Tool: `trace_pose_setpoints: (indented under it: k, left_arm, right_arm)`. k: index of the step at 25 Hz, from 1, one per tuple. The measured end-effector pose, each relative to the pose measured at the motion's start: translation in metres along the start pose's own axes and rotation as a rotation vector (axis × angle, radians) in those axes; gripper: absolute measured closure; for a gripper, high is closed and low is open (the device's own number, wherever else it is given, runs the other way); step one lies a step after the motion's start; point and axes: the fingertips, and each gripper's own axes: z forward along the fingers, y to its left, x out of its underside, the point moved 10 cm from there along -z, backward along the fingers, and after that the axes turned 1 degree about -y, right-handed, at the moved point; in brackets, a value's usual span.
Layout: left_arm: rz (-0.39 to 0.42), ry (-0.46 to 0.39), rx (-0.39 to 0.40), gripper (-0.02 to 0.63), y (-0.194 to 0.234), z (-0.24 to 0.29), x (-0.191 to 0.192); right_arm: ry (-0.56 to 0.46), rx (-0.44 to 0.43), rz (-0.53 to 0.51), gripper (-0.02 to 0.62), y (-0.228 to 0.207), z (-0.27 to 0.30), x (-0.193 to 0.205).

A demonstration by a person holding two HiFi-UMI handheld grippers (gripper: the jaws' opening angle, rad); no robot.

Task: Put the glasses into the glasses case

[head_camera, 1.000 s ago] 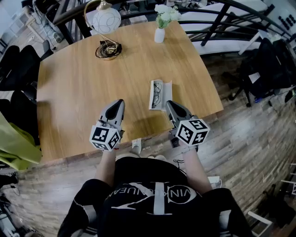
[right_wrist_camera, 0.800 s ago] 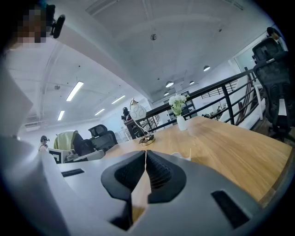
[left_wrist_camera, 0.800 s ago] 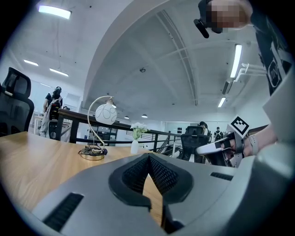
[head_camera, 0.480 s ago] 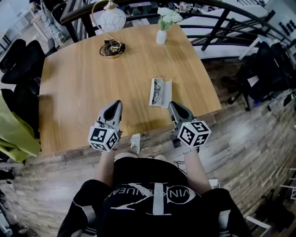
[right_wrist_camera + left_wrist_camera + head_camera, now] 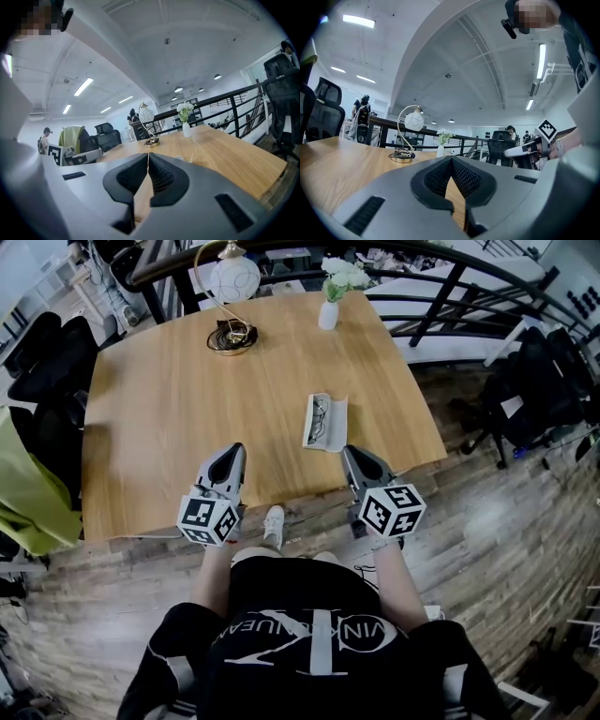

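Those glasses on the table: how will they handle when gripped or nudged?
The glasses look thin-framed, so they are probably light and easily bent; grip gently. Lying flat at the pale case, they seem unlikely to roll, but might slide if nudged. The thin rims likely offer little to clamp.

Your thin dark-framed glasses (image 5: 320,421) overlap the open white rectangular glasses case (image 5: 336,424) near the wooden surface's (image 5: 169,399) right edge. They are too small to tell whether they sit inside it or whether their arms are folded. In the left gripper view, your left hand-held gripper's (image 5: 451,158) grey body hides that case. The standing person (image 5: 362,105) beyond the far left corner is too small to make out.
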Motion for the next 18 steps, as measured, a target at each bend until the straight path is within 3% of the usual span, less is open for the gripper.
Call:
trace_pose_setpoints:
  k: [18]
  left_arm:
    - [0.013, -0.009, 0.013, 0.592, -0.013, -0.008, -0.004]
  right_arm:
    - [-0.034, 0.005, 0.043, 0.568, 0.003, -0.021, 0.003]
